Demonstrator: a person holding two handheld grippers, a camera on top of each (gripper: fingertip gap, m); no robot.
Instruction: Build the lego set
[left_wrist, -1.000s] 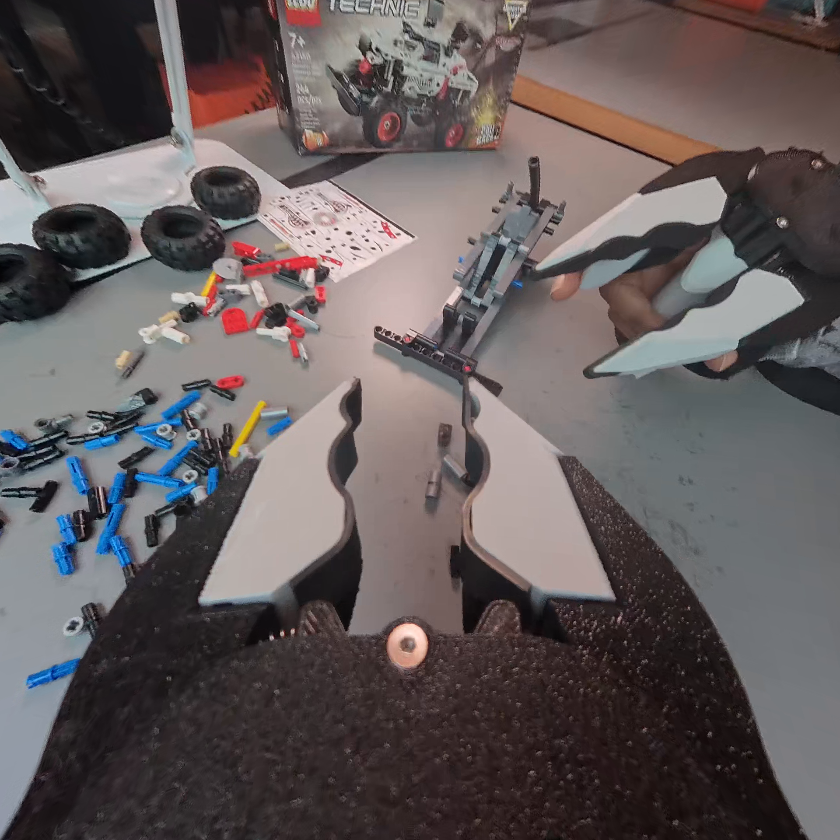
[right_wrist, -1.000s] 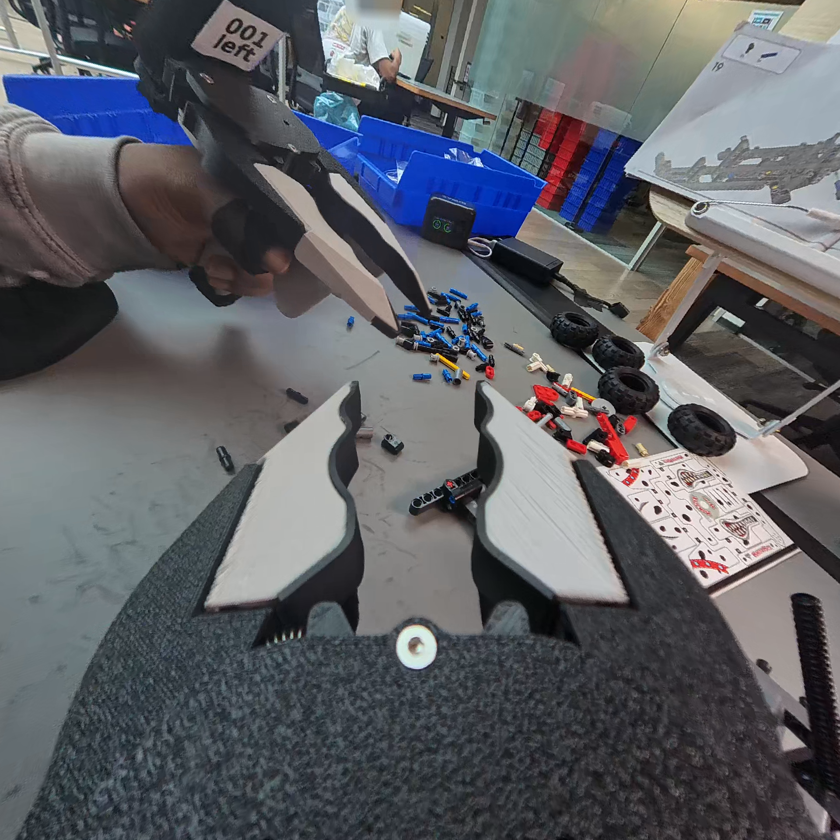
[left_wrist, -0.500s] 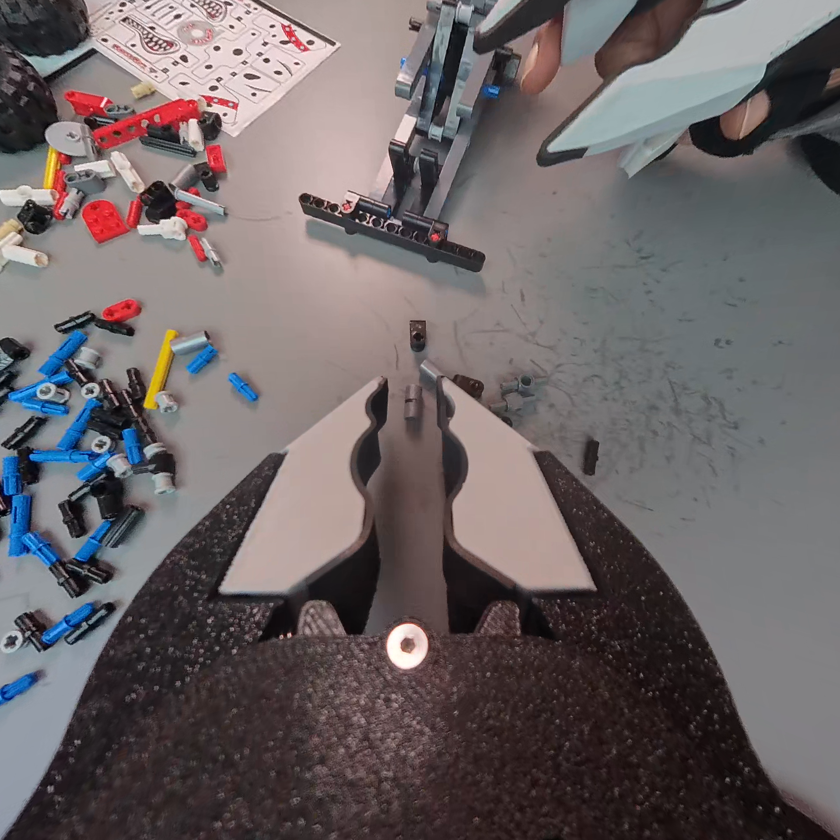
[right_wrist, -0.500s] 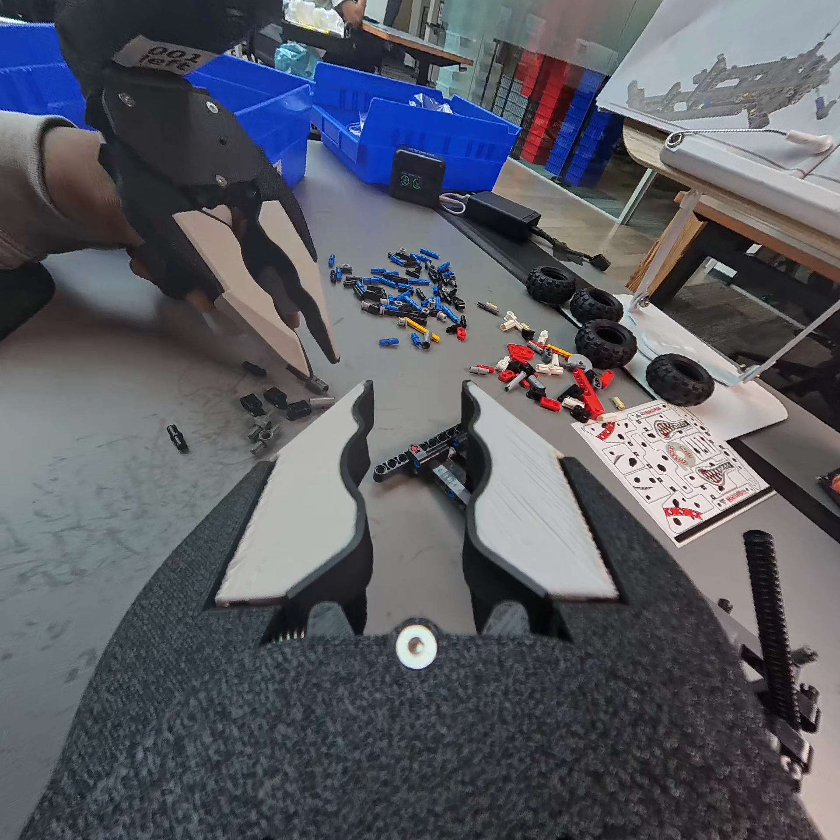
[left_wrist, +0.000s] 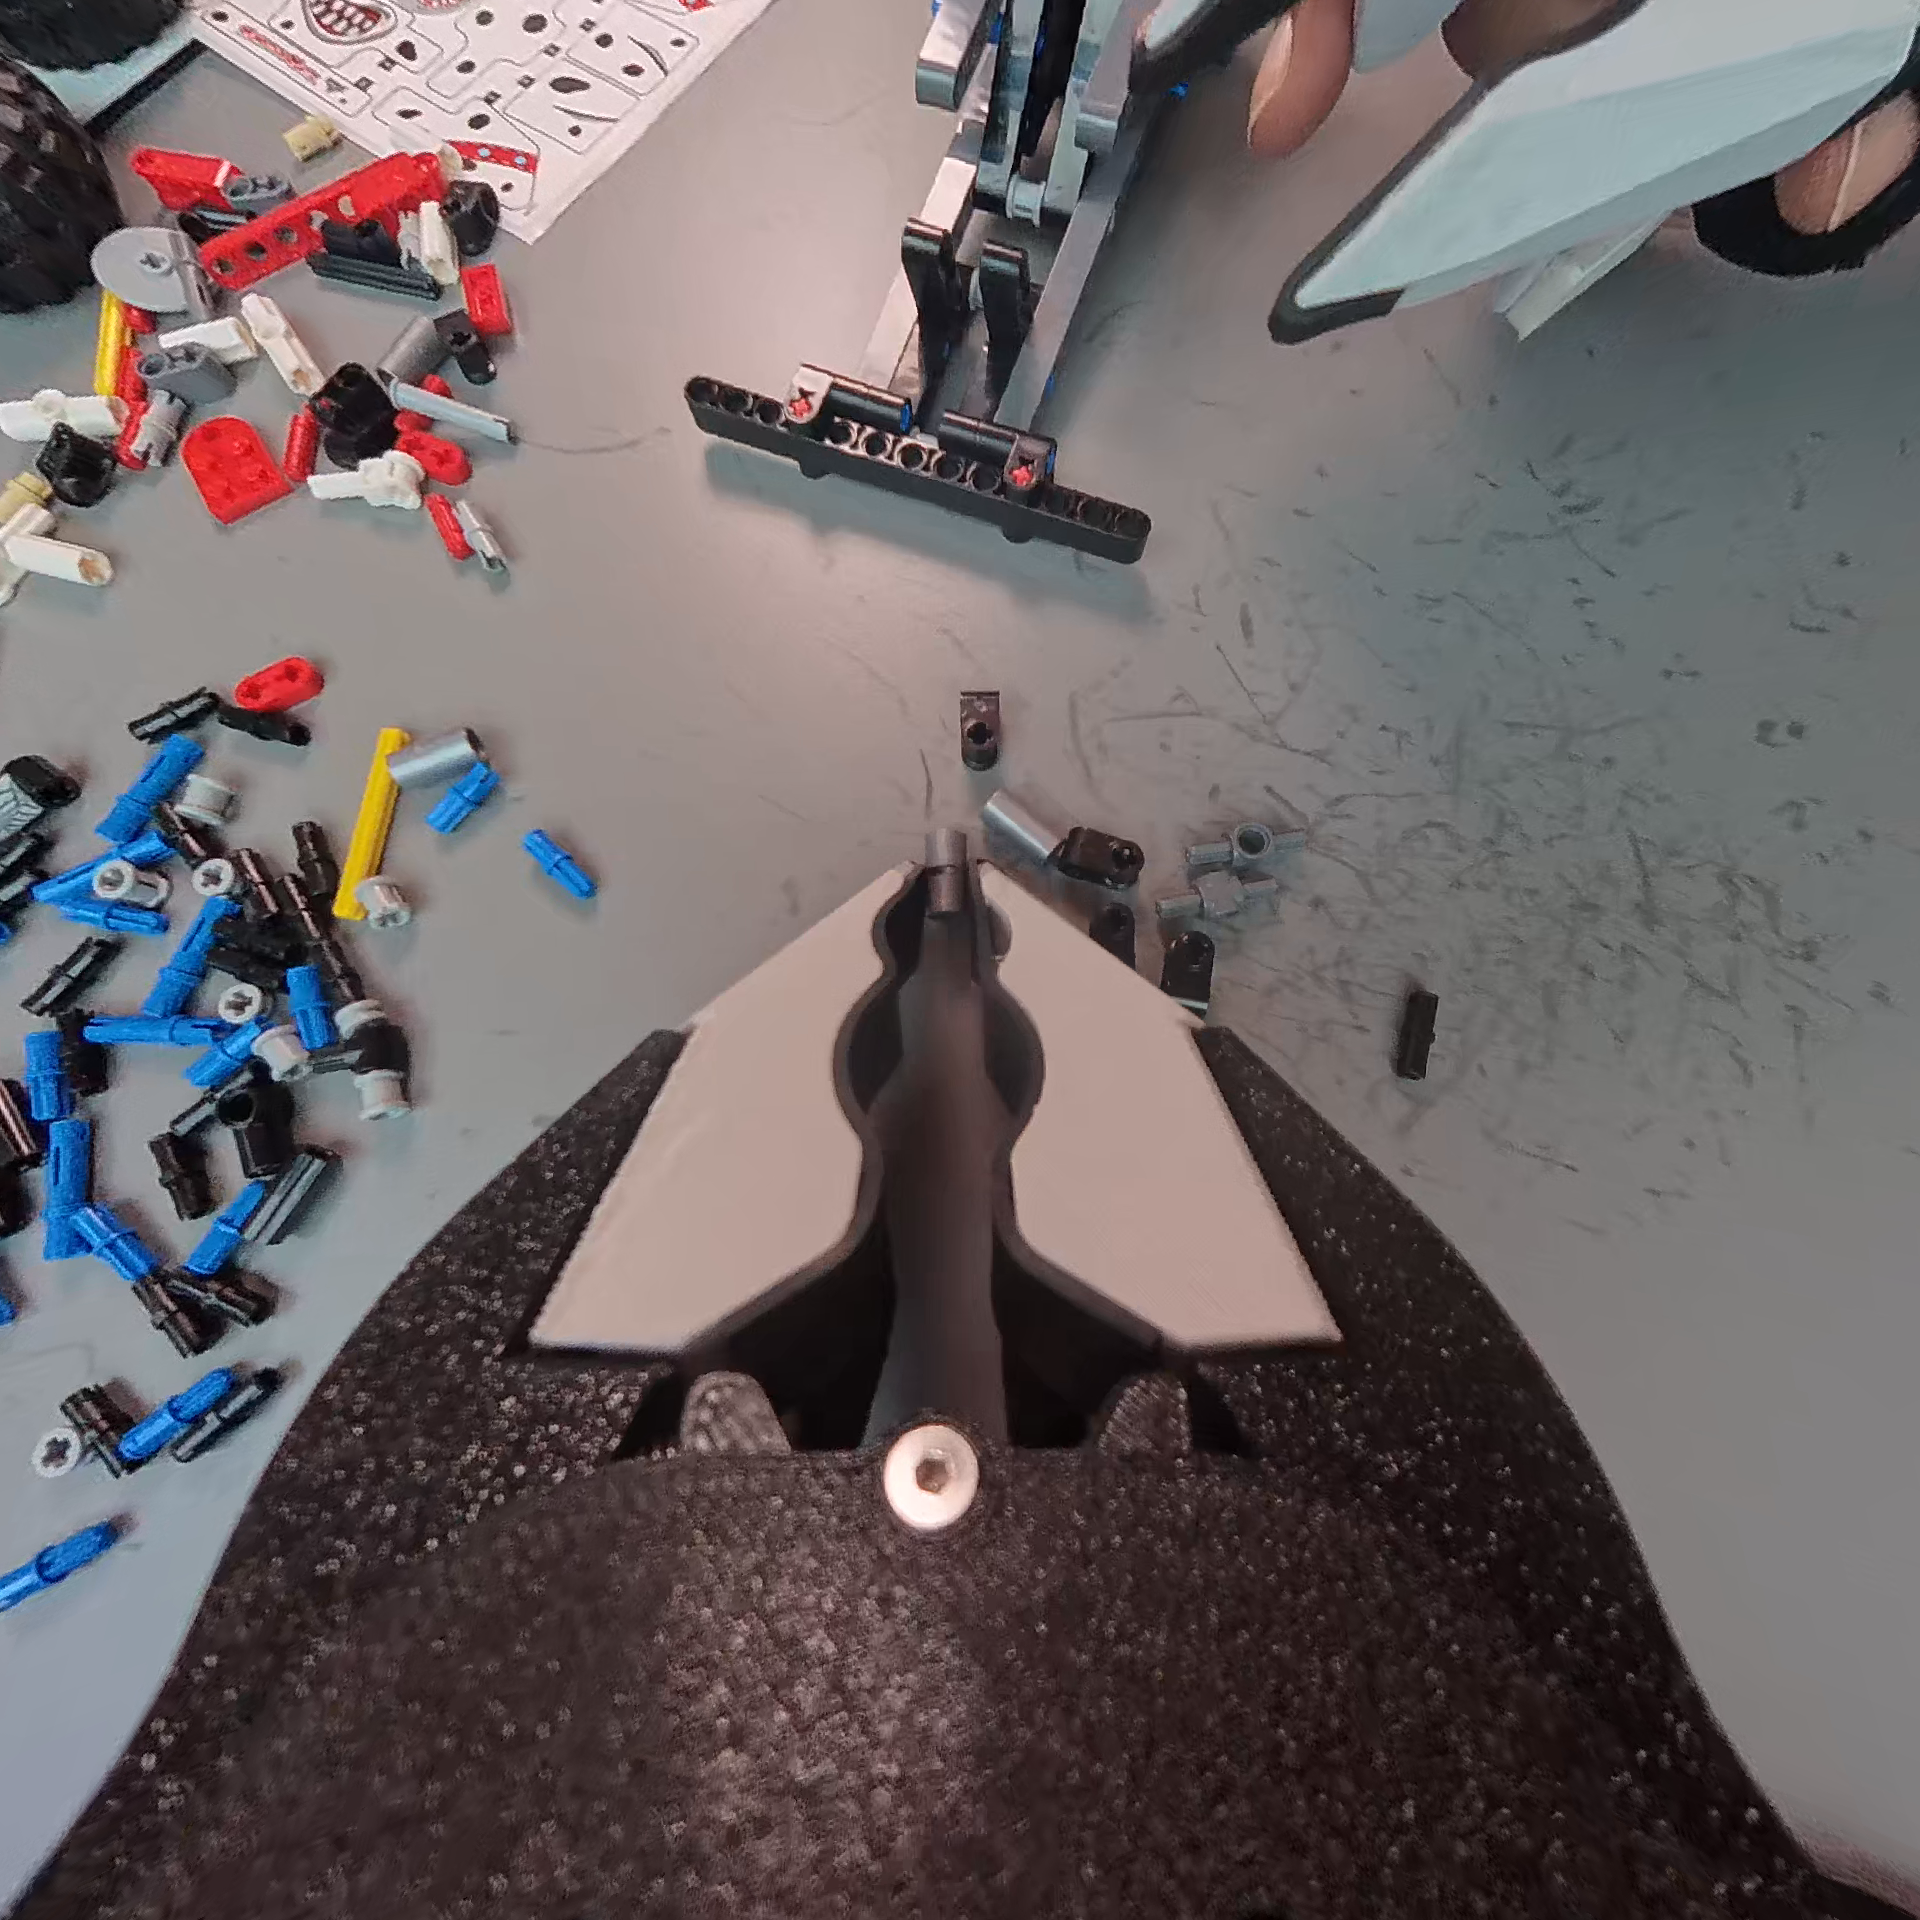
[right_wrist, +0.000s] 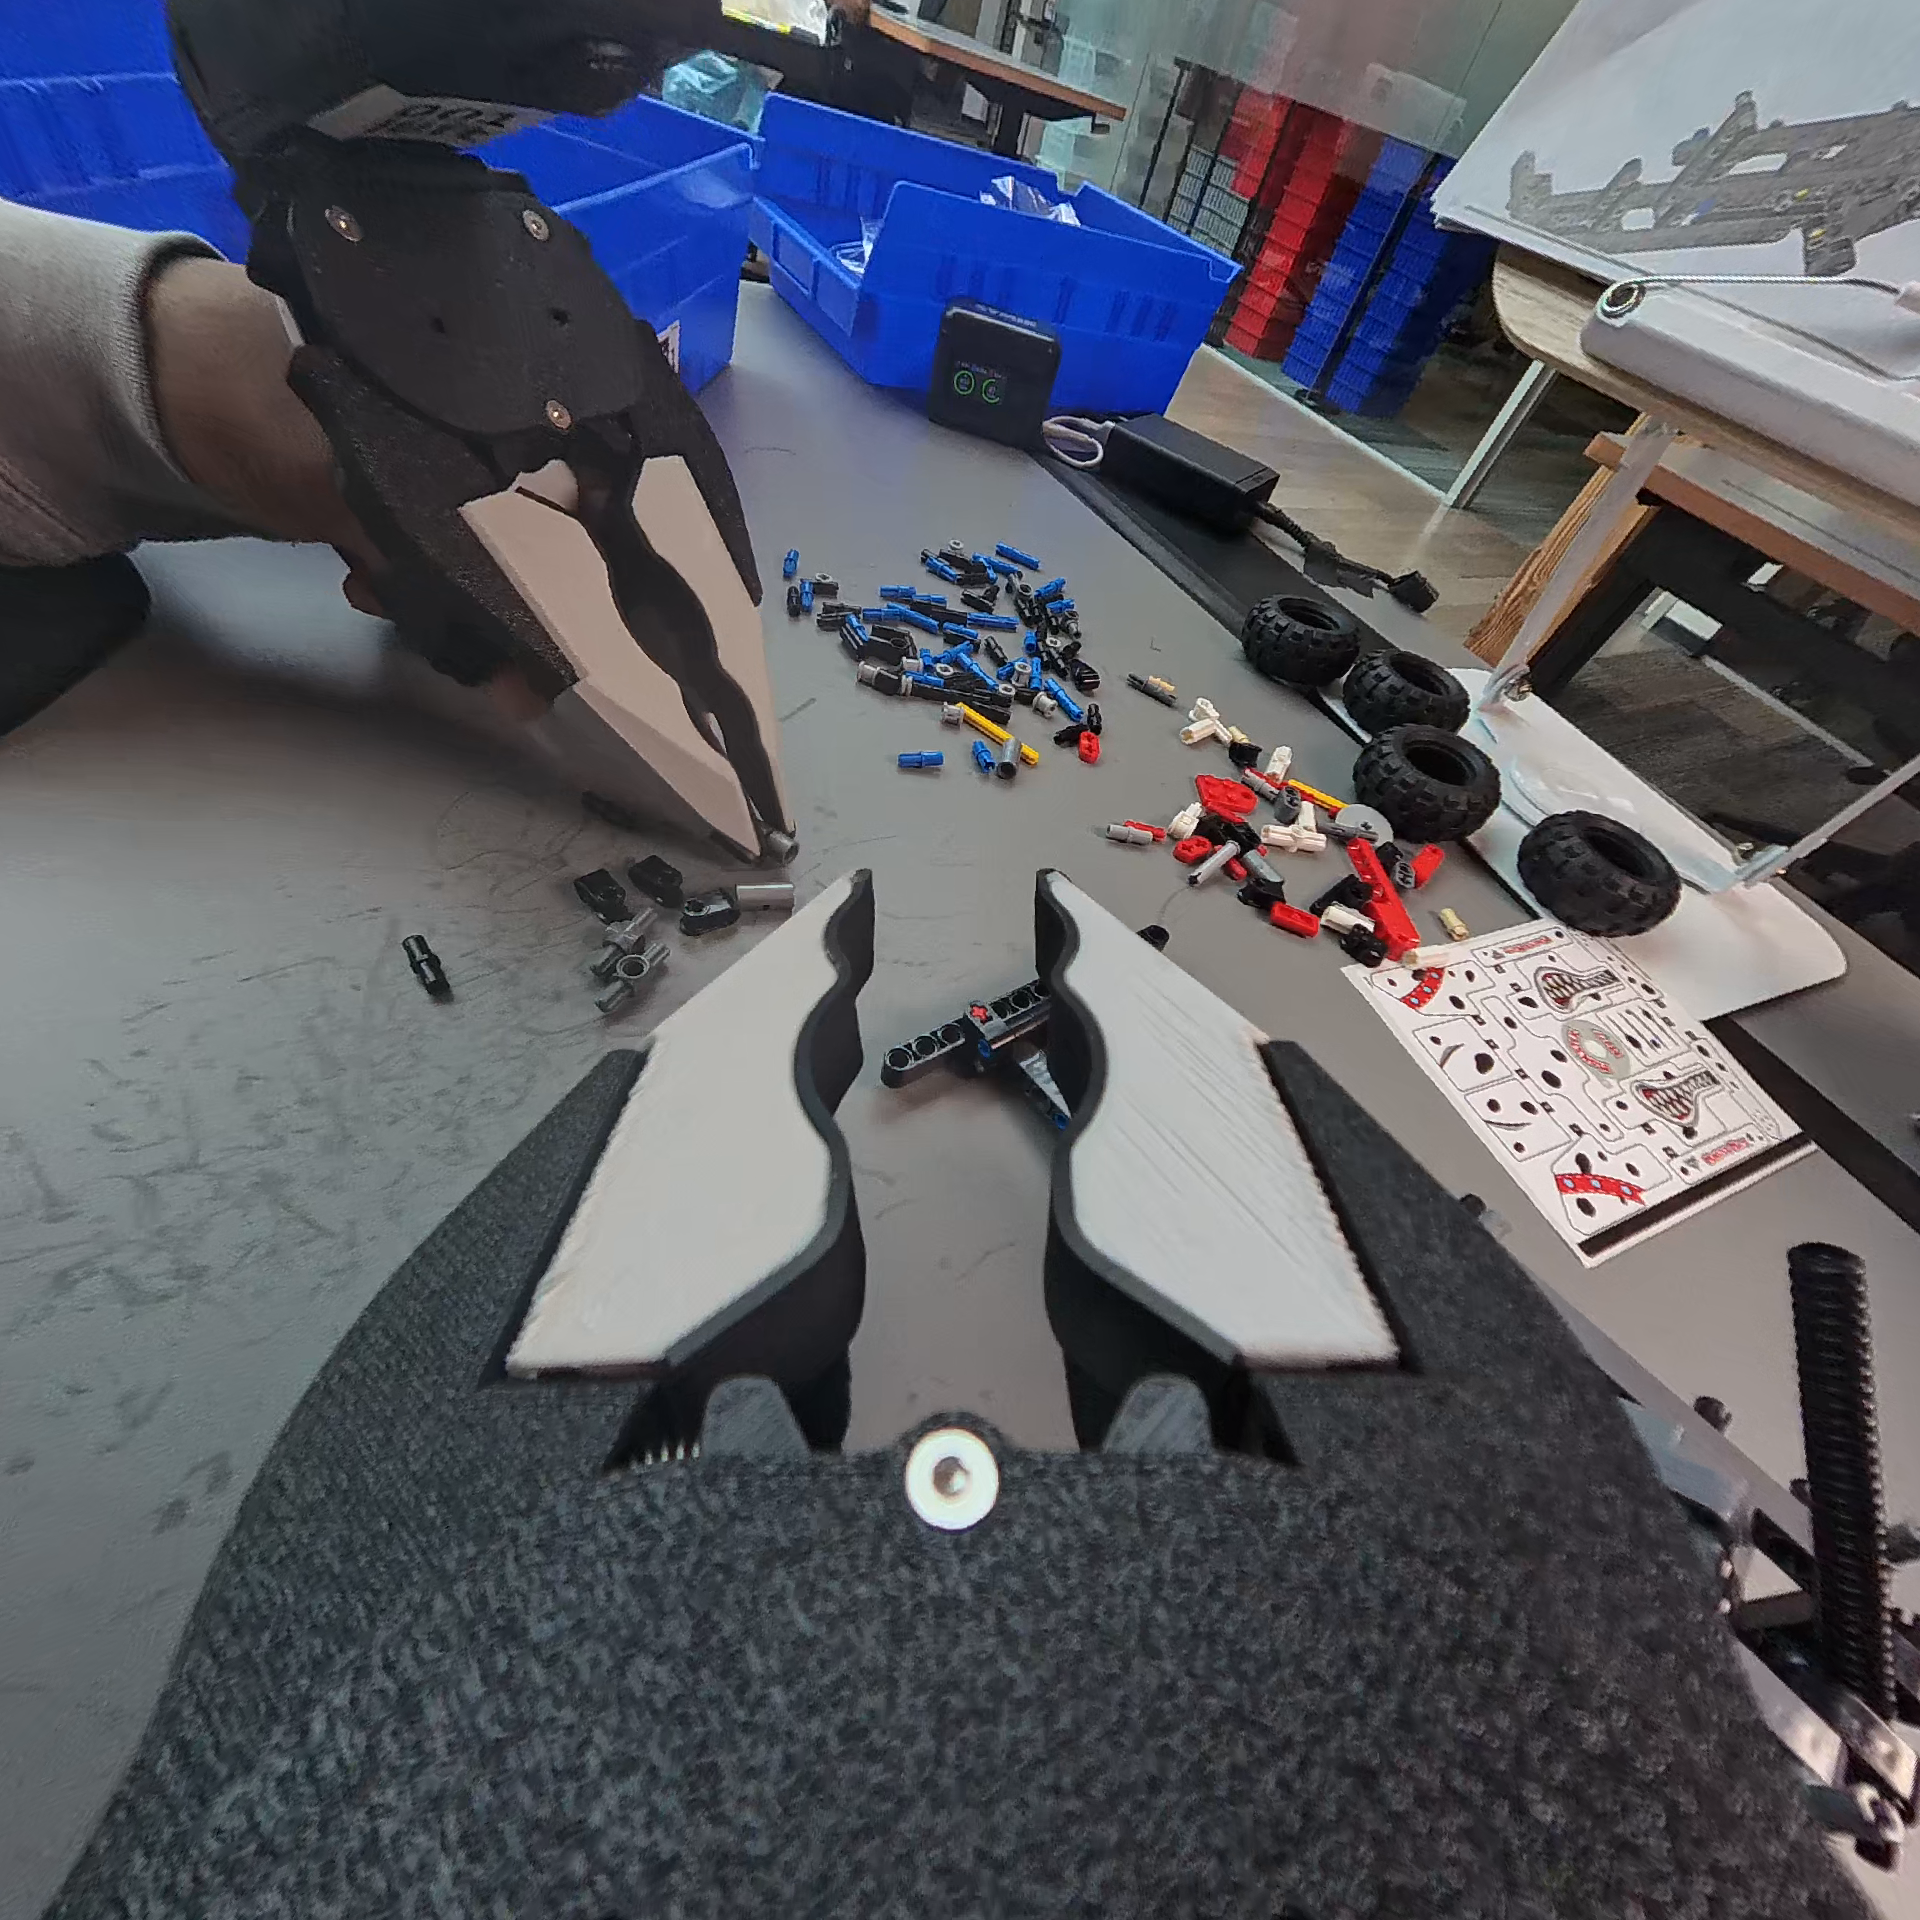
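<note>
The small grey pin (left_wrist: 948, 854) is now sitting pinched between the tips of the left gripper (left_wrist: 951, 883), right at the table surface, where half a second ago the same fingers were only part way closed around it and a second ago they were wide apart and higher up; the pick is being made, and judging by this the pin is about to be lifted toward the build. Just beside the tips, a second grey sleeve (left_wrist: 1013, 826) and several black connectors (left_wrist: 1101, 857) are lying loose. Farther ahead the half-built chassis (left_wrist: 935, 447) is resting on the grey table (left_wrist: 1558, 727), with the right gripper (right_wrist: 951, 899) hovering over its near end, fingers apart and holding nothing. To the left, the blue and black pins (left_wrist: 187, 997) and the red and white pieces (left_wrist: 312, 343) are waiting untouched.
</note>
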